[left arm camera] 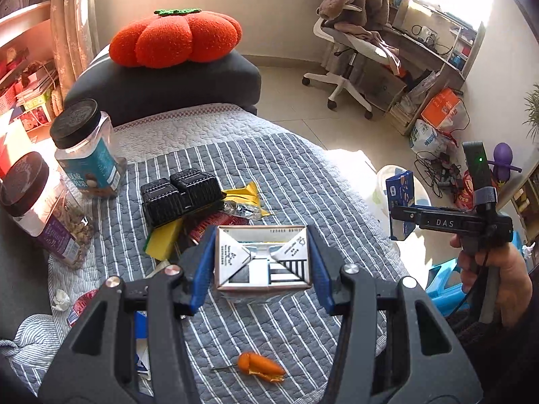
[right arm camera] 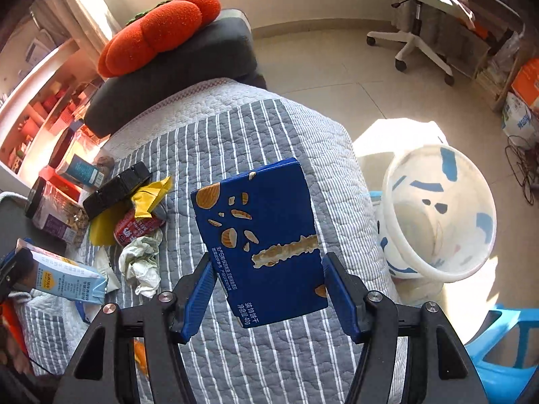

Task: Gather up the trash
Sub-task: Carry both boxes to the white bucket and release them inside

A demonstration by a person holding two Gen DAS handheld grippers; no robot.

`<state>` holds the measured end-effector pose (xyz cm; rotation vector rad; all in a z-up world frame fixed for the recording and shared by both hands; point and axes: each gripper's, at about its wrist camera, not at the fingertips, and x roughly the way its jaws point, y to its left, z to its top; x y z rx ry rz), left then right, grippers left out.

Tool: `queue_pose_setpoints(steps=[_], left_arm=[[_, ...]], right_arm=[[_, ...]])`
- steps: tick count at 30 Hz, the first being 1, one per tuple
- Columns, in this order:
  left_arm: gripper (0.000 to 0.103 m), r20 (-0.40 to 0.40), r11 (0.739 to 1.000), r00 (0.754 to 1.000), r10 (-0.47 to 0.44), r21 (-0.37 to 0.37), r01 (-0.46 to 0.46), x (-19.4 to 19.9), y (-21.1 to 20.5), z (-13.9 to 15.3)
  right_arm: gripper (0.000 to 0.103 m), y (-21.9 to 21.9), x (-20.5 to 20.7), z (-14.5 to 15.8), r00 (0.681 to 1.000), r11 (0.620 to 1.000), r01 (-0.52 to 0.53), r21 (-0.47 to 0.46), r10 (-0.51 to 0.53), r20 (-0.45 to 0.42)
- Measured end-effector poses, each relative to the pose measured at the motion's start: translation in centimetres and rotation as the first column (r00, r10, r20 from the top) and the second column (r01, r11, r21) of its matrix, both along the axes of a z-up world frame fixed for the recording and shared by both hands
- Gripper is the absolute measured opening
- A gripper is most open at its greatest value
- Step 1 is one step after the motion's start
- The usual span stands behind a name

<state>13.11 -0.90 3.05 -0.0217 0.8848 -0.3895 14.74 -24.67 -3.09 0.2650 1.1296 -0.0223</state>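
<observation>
My left gripper [left arm camera: 262, 266] is shut on a drink carton [left arm camera: 262, 257], seen end-on and held above the striped quilt [left arm camera: 303, 185]. The same carton [right arm camera: 64, 277] shows at the left edge of the right wrist view. My right gripper [right arm camera: 269, 286] is shut on a blue biscuit box [right arm camera: 266, 245], held above the quilt's right side; it also shows in the left wrist view [left arm camera: 401, 202]. A white bin with blue patches [right arm camera: 438, 212] stands on the floor to the right. A trash pile lies on the quilt: black tray [left arm camera: 178, 195], yellow wrapper [left arm camera: 246, 195], crumpled paper [right arm camera: 141, 262], red wrapper [right arm camera: 134, 229].
Two clear snack jars with black lids [left arm camera: 84, 148] [left arm camera: 40, 208] stand at the quilt's left. An orange peel piece [left arm camera: 261, 367] lies near me. An orange pumpkin cushion [left arm camera: 175, 37] sits on a dark sofa arm [left arm camera: 168, 84]. An office chair [left arm camera: 350, 50] and a blue stool [right arm camera: 505, 353] stand on the floor.
</observation>
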Motion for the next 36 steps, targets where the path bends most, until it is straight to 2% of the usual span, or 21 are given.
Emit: queue_pose_setpoints(steps=[7, 12, 17, 22, 26, 31, 32, 35, 36], left_arm=[[0.053, -0.008, 0.987, 0.987, -0.157, 0.007, 0.158, 2.0, -9.1, 0.0], [0.053, 0.036, 0.964, 0.963, -0.267, 0.005, 0.267, 2.5, -16.5, 0.4], [0.053, 0.055, 0.94, 0.94, -0.337, -0.041, 0.339, 3.7, -22.2, -0.3], [0.053, 0.052, 0.93, 0.933, -0.355, -0.079, 0.359, 5.1, -25.8, -1.6], [0.053, 0.06, 0.93, 0.933, -0.356, -0.075, 0.36, 5.9, -27.8, -2.7], [0.053, 0.062, 0.929, 0.931, -0.359, -0.073, 0.363, 6.5, -28.5, -3.6], [0.056, 0.057, 0.93, 0.932, -0.358, -0.071, 0.361, 6.6, -28.3, -3.7], [0.082, 0.013, 0.944, 0.947, -0.322, -0.066, 0.322, 6.7, -27.3, -3.7], [0.083, 0.012, 0.948, 0.95, -0.311, -0.065, 0.311, 6.6, -26.9, -3.6]], right_arm=[[0.065, -10.2, -4.1, 1.9, 0.979, 0.979, 0.203, 0.001, -0.203, 0.016], [0.065, -15.9, -7.4, 2.2, 0.954, 0.954, 0.299, 0.014, -0.299, 0.011], [0.065, -20.0, -9.9, 1.7, 0.928, 0.928, 0.371, 0.018, -0.371, -0.004], [0.065, -22.5, -11.2, 1.5, 0.909, 0.908, 0.418, 0.029, -0.417, -0.01], [0.065, -23.5, -11.5, 1.6, 0.897, 0.896, 0.442, 0.04, -0.442, -0.011], [0.065, -23.5, -11.2, 1.8, 0.897, 0.896, 0.441, 0.046, -0.441, -0.007], [0.065, -23.4, -11.1, 1.8, 0.898, 0.897, 0.44, 0.046, -0.44, -0.006], [0.065, -23.1, -10.9, 1.8, 0.898, 0.897, 0.44, 0.041, -0.44, -0.006], [0.065, -23.0, -10.7, 1.7, 0.898, 0.897, 0.441, 0.038, -0.441, -0.007]])
